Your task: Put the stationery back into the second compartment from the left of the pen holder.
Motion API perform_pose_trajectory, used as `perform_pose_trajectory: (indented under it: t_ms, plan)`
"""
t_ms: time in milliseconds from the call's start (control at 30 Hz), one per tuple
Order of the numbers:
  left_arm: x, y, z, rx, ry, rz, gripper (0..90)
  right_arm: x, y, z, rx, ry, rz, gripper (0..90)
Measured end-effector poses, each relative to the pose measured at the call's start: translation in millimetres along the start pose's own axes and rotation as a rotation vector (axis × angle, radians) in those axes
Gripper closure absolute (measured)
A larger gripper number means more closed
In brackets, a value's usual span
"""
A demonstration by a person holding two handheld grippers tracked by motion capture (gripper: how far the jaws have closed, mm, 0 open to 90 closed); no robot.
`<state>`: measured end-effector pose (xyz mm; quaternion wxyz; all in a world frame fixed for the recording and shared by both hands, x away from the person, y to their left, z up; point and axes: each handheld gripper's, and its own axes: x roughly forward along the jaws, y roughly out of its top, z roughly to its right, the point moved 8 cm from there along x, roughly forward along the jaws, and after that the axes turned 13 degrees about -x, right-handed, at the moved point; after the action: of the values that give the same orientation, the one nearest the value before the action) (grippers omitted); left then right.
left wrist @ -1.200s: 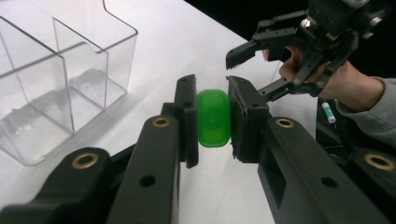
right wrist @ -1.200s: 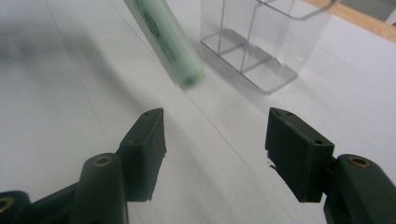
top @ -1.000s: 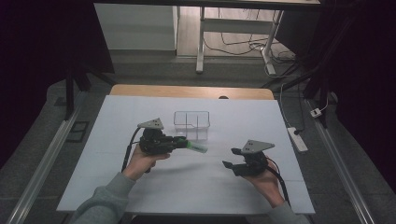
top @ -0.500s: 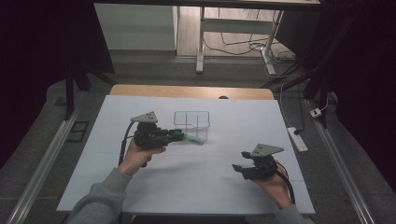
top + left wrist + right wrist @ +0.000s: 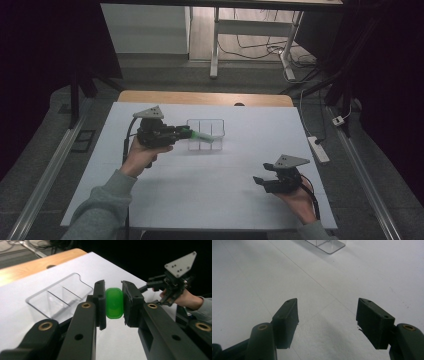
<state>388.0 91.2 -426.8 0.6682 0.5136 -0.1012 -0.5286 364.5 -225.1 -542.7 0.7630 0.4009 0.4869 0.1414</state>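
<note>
My left gripper (image 5: 186, 133) (image 5: 114, 303) is shut on a green tube-like piece (image 5: 201, 136) (image 5: 114, 303), held level above the table. The piece's tip reaches over the clear divided tray (image 5: 206, 134) (image 5: 58, 296), which stands at the table's middle back. That tray has three compartments, and I see nothing in them. My right gripper (image 5: 260, 181) (image 5: 327, 323) is open low over the table near the front right, with nothing between its jaws. From the left gripper view the right gripper (image 5: 172, 287) appears farther off in a hand.
The white table top (image 5: 200, 190) spreads wide around both hands. A wooden edge (image 5: 200, 97) runs along its far side. A power strip (image 5: 319, 149) lies on the floor to the right. The tray's corner (image 5: 327, 245) lies ahead of the right gripper.
The left gripper rose and moved back with the green piece toward the clear tray. The right gripper drew back toward the front right of the table.
</note>
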Motion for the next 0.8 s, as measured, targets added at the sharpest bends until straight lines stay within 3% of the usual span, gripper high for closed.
perform_pose_trajectory:
  t_ms: [267,667,800]
  plan:
    - [-3.1,19.1,-19.7,-0.011,0.073,-0.014,74.2,2.9,-0.9,-2.4,-0.004,0.010,-0.015,34.1]
    - [32.5,37.3,-40.1,-0.008,0.176,-0.128,74.1,4.4,-4.2,-2.2,0.003,0.007,-0.028,34.5]
    - [40.5,37.2,-43.8,-0.015,0.186,-0.149,74.0,4.4,-5.1,-1.6,0.008,0.005,-0.031,34.6]
